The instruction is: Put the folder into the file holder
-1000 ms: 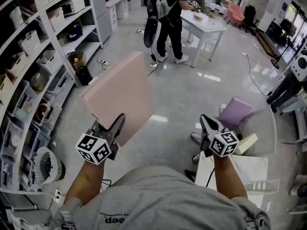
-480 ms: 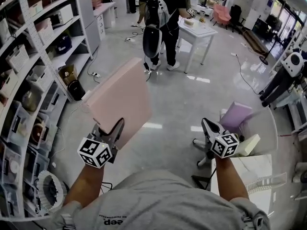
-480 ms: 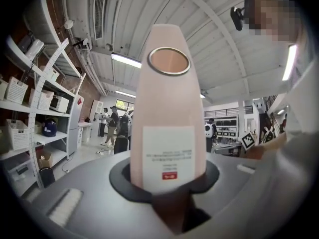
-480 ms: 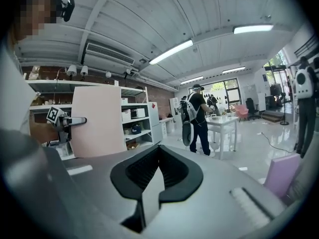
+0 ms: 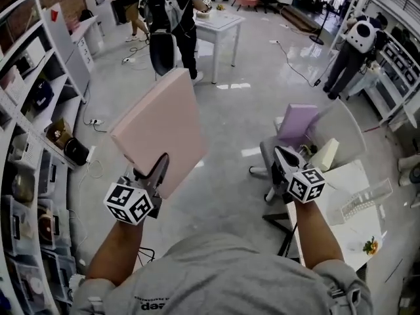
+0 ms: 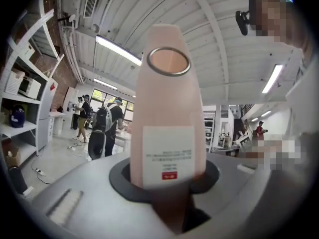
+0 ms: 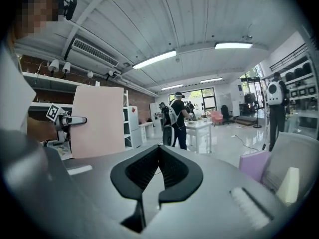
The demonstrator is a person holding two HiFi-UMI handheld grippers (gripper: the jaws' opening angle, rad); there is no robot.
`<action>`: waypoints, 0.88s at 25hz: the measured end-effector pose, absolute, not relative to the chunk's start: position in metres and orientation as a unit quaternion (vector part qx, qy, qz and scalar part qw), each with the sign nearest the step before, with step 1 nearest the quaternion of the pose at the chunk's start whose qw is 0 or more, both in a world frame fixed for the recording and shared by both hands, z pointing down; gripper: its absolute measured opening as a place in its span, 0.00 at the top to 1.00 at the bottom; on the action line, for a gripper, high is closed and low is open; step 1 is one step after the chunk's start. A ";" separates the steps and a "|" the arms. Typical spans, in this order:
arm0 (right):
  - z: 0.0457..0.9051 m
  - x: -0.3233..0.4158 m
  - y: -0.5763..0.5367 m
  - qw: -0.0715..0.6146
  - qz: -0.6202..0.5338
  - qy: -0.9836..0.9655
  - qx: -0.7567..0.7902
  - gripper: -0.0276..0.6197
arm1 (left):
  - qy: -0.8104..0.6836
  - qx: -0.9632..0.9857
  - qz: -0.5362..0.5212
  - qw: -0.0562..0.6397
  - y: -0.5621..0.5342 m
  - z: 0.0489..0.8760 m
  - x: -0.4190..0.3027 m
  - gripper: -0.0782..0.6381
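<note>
Where the head view looks down over the person's forearms, the left gripper (image 5: 149,172) is clamped on the lower corner of a flat, pale pink, rectangular ring-binder folder (image 5: 161,126). The folder is held in the air, upright and tilted away from the person, above the grey floor and well apart from the white desk (image 5: 335,209) at the right.

In the left gripper view, the jaws of the left gripper (image 6: 164,183) close against the folder's spine (image 6: 167,108). The folder's bottom edge is hidden between them. A white label on the spine carries print too small to read.

The right gripper (image 5: 283,157) is held over the desk's near edge. In the right gripper view, the jaws of the right gripper (image 7: 159,151) meet at their tips with nothing between them.

A pale wire rack (image 5: 364,201) lies on the desk. Whether it is the file holder cannot be determined. The desk is cut off by the picture's right edge.
</note>
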State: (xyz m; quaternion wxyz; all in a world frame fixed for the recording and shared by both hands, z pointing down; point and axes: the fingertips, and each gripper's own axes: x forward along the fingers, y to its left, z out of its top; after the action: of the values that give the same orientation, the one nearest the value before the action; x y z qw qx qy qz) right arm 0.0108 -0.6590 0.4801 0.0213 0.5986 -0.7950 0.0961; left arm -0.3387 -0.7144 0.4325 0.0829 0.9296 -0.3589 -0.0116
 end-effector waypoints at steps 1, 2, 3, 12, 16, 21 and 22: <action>0.480 0.029 -0.643 0.019 0.095 -0.786 0.611 0.95 | -0.343 0.935 -0.012 0.085 -0.711 0.431 -0.317 0.63; 0.478 0.050 -0.623 0.017 0.096 -0.777 0.622 0.95 | -0.328 0.941 -0.011 0.086 -0.704 0.428 -0.292 0.63; 0.475 0.072 -0.600 0.017 0.097 -0.768 0.633 0.95 | -0.315 0.945 -0.010 0.086 -0.692 0.424 -0.265 0.63; 0.404 0.289 -0.308 0.002 0.106 -0.680 0.725 0.95 | -0.180 0.979 -0.006 0.097 -0.477 0.340 0.011 0.63; 0.371 0.370 -0.164 -0.007 0.110 -0.624 0.774 0.95 | -0.106 0.990 0.003 0.097 -0.368 0.301 0.128 0.63; 0.380 0.438 -0.065 -0.021 0.116 -0.554 0.824 0.95 | -0.023 0.996 0.014 0.089 -0.302 0.302 0.244 0.63; 0.383 0.450 -0.046 -0.023 0.118 -0.540 0.833 0.95 | -0.006 0.996 0.015 0.088 -0.287 0.303 0.267 0.63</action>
State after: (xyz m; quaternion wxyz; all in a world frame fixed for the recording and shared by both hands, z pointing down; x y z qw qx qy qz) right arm 0.4501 -0.0455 0.3828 -0.0228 0.8330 -0.5401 0.1180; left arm 0.2667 -0.2866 0.3027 0.0879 0.9960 -0.0065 0.0151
